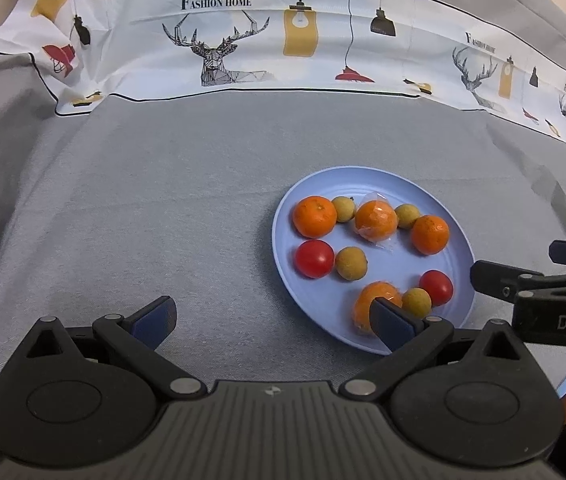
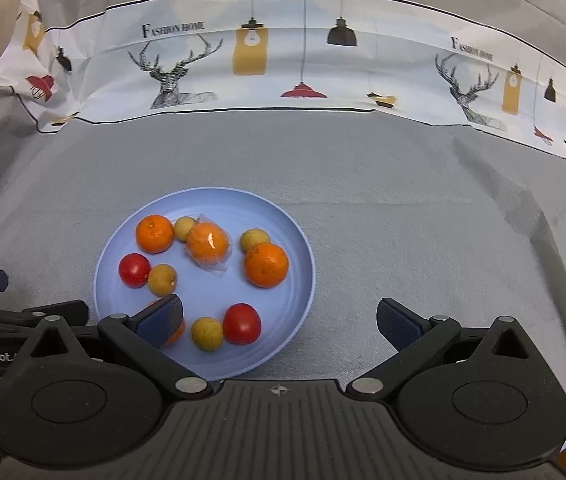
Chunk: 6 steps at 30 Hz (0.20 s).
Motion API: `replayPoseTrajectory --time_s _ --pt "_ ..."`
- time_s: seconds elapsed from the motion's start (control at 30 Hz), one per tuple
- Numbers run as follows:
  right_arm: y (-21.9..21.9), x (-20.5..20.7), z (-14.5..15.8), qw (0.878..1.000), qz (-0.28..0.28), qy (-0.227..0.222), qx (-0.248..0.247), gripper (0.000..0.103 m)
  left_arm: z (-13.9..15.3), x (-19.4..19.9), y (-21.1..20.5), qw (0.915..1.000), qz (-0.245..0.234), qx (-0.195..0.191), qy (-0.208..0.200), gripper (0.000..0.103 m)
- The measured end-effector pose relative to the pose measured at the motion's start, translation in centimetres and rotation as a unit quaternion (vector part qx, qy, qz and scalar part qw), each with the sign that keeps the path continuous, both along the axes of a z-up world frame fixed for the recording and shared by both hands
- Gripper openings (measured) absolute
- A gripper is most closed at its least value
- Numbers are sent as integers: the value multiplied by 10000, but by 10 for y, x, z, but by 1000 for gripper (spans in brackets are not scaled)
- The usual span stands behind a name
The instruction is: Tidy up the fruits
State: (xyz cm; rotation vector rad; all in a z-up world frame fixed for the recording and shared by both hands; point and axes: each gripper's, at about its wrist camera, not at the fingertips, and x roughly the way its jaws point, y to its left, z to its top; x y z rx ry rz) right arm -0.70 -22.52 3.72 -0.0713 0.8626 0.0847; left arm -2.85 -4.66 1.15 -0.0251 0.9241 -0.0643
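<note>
- The left tool (image 1: 273,320), black with blue pads, sat nearest the lens with its fingers spread wide and nothing between them; its right pad overlapped the near rim of the plate in the left wrist view.
- The right tool (image 2: 279,320) likewise stood spread and empty, its left pad over the plate's near-left part in the right wrist view.
- The round light-blue plastic plate (image 1: 367,178) lay on the grey cloth-covered desk (image 1: 163,208), well apart from the desk's far edge.
- On the plate, toward its far side, a row: a bare orange mandarin (image 1: 315,216), a small yellow-brown round fruit (image 1: 343,209), a mandarin in clear plastic wrap (image 1: 376,221), another small yellow-brown fruit (image 1: 407,216) and a second bare mandarin (image 1: 429,234).
- Mid-left of the plate, a red tomato (image 1: 315,258) touched a third yellow-brown fruit (image 1: 351,263).
- At the near edge, a fourth mandarin (image 1: 379,296), partly hidden by the left tool's pad, lay just beside a fourth yellow-brown fruit (image 1: 416,301) and a second red tomato (image 1: 436,287).
- A white printed cloth strip with deer and lamps (image 1: 243,48) ran along the desk's far edge.
</note>
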Motion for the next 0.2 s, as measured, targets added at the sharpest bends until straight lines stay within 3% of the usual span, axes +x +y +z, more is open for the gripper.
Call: replayPoseTrajectory --time_s 0.2 --pt "-19 3 17 9989 -115 -405 205 102 2 -1 0 9999 -39 -36 -94 103"
